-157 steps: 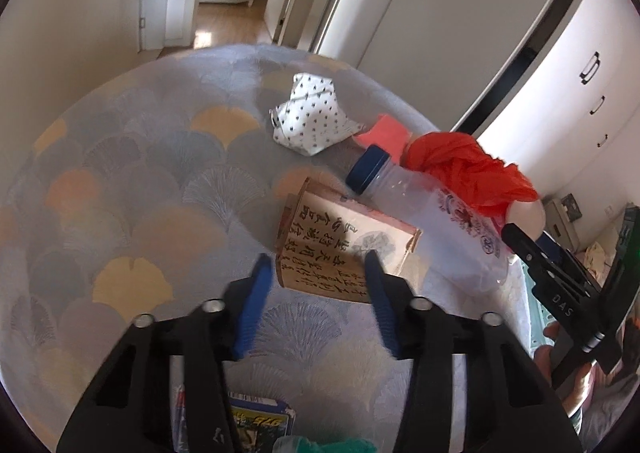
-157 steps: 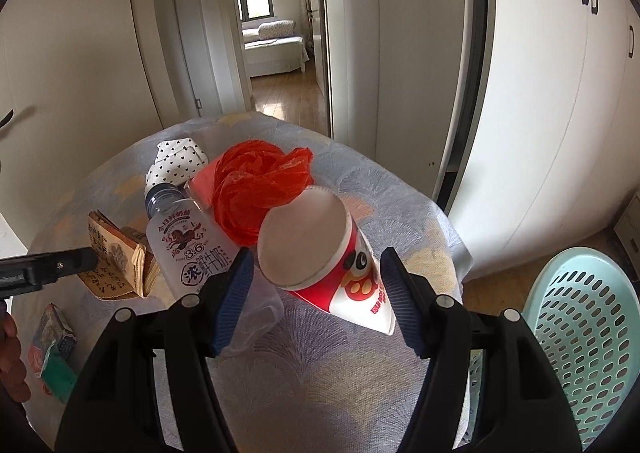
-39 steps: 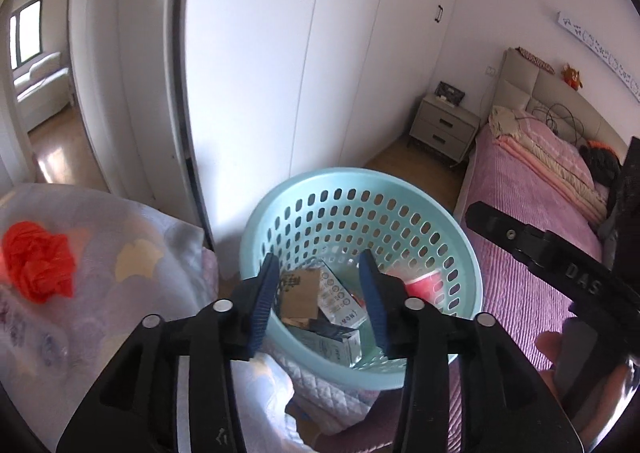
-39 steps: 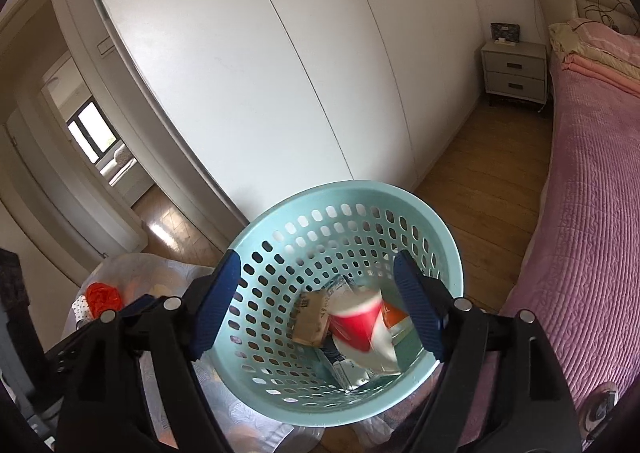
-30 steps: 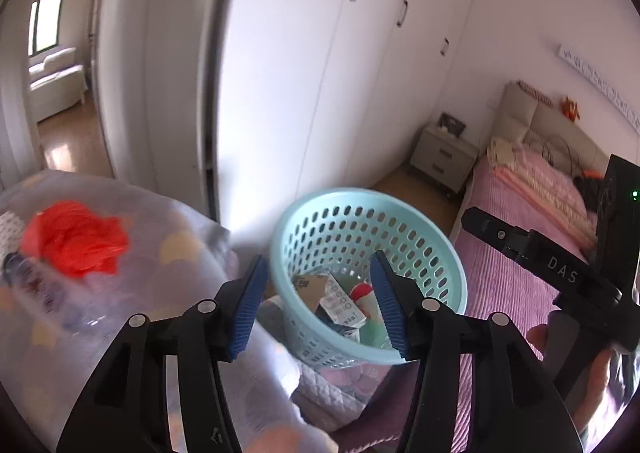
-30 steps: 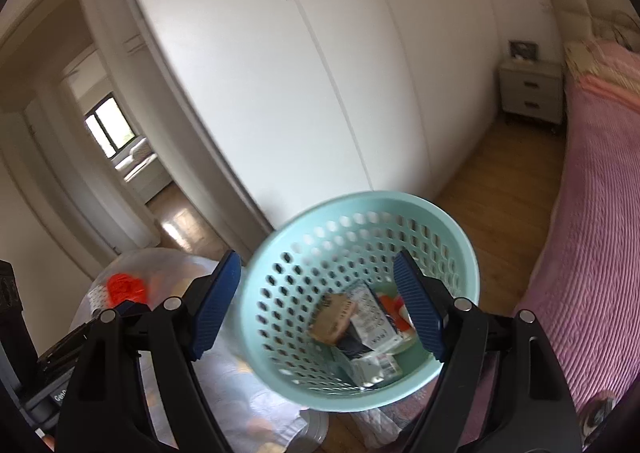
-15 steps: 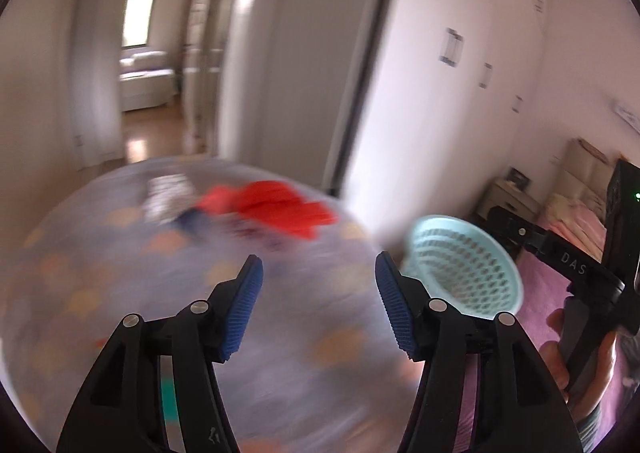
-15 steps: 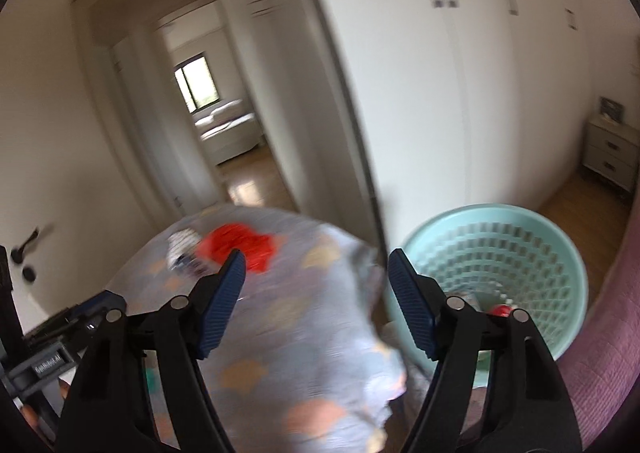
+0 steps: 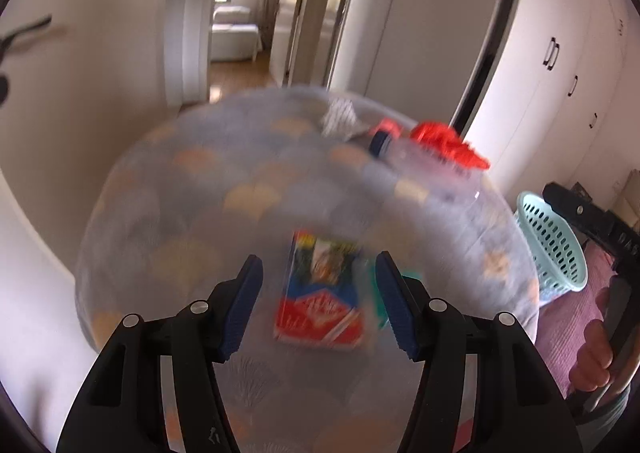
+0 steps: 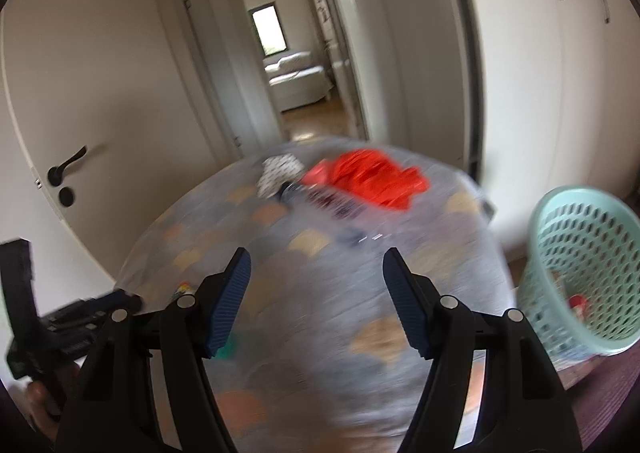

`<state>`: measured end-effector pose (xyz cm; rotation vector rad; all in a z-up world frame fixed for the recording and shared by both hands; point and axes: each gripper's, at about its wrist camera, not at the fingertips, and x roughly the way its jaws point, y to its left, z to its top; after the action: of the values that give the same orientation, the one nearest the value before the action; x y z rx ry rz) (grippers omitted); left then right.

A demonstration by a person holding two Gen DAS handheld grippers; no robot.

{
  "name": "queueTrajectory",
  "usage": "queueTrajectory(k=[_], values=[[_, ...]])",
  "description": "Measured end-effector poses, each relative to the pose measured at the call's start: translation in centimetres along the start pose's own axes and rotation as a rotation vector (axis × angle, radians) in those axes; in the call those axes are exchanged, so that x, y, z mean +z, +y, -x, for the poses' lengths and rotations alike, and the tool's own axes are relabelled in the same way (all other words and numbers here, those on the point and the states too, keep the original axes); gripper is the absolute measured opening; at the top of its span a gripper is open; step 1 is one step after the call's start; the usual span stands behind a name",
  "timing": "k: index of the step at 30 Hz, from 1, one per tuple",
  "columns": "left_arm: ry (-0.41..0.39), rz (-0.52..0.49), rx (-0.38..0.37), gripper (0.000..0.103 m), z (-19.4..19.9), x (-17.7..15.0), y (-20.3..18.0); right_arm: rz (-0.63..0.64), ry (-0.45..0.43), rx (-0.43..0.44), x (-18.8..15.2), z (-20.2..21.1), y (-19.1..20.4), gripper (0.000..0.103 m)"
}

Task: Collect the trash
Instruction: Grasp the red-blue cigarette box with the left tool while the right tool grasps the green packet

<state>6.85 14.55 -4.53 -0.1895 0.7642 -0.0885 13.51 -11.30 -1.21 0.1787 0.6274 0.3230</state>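
Trash partly collected: basket holds some; carton, bottle, red bag remain on table; left gripper and right gripper gape empty.

Carton on table; basket beside table's right edge.

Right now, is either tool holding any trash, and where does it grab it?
No. The left tool is open above the colorful carton without touching it, and the right tool is open with nothing between its fingers.
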Motion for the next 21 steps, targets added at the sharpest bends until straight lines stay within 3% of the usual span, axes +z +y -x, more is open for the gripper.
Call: queueTrajectory(k=[6, 13, 17, 21], values=[[0.045, -0.014, 0.038, 0.057, -1.9, -1.6, 0.7, 0.031, 0.037, 0.001, -1.4, -0.8, 2.4, 0.064], [0.093, -0.042, 0.011, 0.057, -3.6, -2.9, 0.2, 0.020, 0.053, 0.001, -1.6, -1.3, 2.2, 0.064], [0.103, -0.047, -0.005, 0.063, -3.9, -2.9, -0.6, 0.018, 0.068, -0.008, -1.6, -1.7, 2.1, 0.064], [0.118, -0.085, 0.030, 0.063, -4.7, -3.2, -1.6, 0.017, 0.087, 0.010, -2.0, -2.2, 2.3, 0.064]])
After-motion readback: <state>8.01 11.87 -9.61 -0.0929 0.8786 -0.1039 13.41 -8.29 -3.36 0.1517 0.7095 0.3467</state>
